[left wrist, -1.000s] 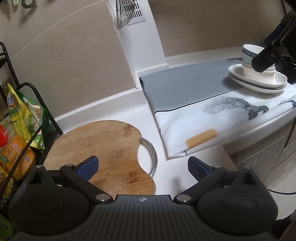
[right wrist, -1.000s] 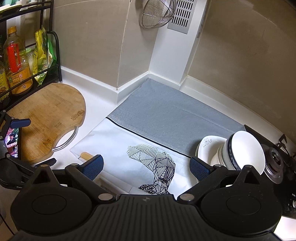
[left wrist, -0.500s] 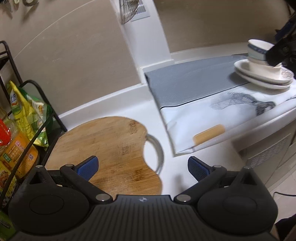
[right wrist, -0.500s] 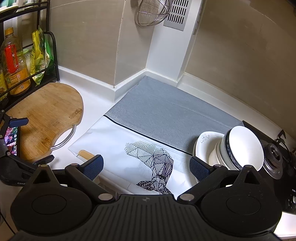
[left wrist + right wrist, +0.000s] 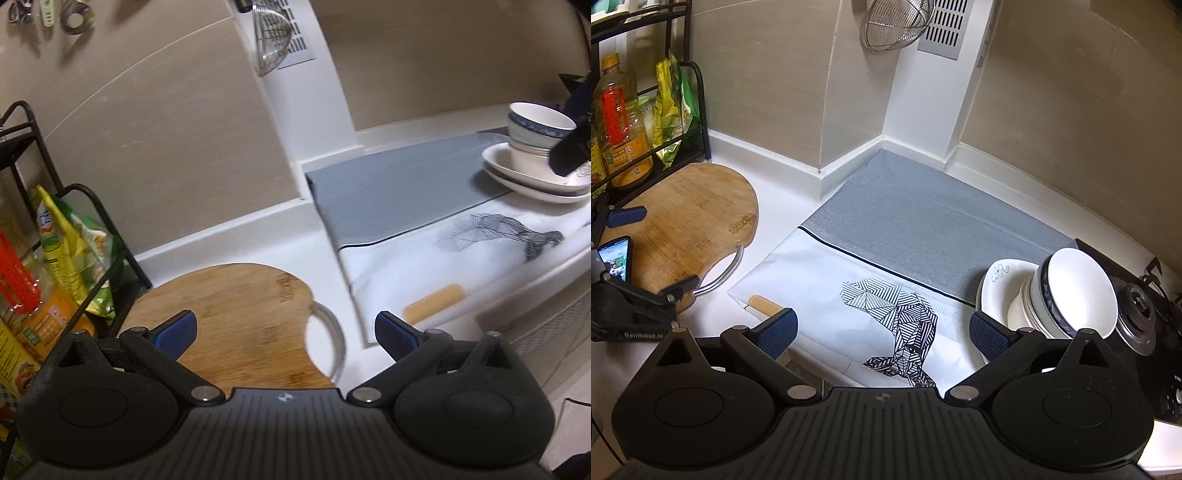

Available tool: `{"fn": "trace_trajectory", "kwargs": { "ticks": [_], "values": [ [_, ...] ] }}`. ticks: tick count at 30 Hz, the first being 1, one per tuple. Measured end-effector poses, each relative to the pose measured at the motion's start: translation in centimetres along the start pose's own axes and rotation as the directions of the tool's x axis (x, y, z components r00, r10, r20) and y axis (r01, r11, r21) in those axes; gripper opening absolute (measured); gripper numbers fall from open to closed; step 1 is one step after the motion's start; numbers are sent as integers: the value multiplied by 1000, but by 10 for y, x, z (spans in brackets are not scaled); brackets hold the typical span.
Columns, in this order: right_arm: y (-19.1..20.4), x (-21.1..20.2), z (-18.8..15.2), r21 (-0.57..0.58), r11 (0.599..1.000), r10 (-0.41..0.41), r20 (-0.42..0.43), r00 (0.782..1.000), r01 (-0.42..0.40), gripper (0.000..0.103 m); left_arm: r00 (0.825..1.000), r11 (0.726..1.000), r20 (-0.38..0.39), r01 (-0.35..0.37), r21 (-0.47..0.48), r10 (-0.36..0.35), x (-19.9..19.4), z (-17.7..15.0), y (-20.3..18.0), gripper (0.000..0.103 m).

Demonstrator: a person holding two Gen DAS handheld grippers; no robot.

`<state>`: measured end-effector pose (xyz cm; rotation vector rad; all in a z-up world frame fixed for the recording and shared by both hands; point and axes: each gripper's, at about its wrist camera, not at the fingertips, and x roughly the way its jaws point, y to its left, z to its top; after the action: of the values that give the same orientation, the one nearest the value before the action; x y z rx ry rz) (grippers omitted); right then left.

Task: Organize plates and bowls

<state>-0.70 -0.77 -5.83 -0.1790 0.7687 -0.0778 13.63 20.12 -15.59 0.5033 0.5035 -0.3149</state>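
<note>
1. Bowls stand nested in one pile on top of the plates, at the right end of the mat, just beside the stove.
2. In the left wrist view the same pile is seen from the side: two shallow plates lie below, and the bowls rise above them, the upper one with a blue band.
3. The right gripper hangs over the front of the mat with its fingers wide apart and nothing between them; the pile is just beside its right finger.
4. The left gripper is also spread open and empty, above the cutting board, well apart from the dishes.
5. The step in hand seems to be the approach to the pile. To do it well, the right gripper should probably take only the top bowl by its rim, one finger inside and one outside, and lift it straight up, so the lower bowls are not dragged along.
6. The glazed rim is likely slippery, so a firm and level grip is wise; a tilted lift could tip the pile toward the stove.
7. The top bowl looks empty and white inside. What the lower bowls contain cannot be told, as they are covered.
8. The wire rack at the left holds an oil bottle and green packets.
</note>
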Motion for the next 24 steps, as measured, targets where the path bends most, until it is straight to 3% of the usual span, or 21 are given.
{"fn": "trace_trajectory", "kwargs": {
  "ticks": [8,14,20,24],
  "values": [
    [-4,-1,-1,15,1000,-4,-6,1000,4,100,999,1000,-27,19,7,-19,3,-4,-6,103],
    [-5,1,-2,16,1000,-5,-11,1000,5,100,992,999,-114,-43,28,46,27,-21,2,103],
    [-7,2,-2,23,1000,-7,-13,1000,8,100,997,998,-41,-59,13,59,15,-8,9,103],
    [-6,0,-2,14,1000,-1,-7,1000,1,100,999,999,-43,-29,20,30,12,-5,1,103]
  ]
}}
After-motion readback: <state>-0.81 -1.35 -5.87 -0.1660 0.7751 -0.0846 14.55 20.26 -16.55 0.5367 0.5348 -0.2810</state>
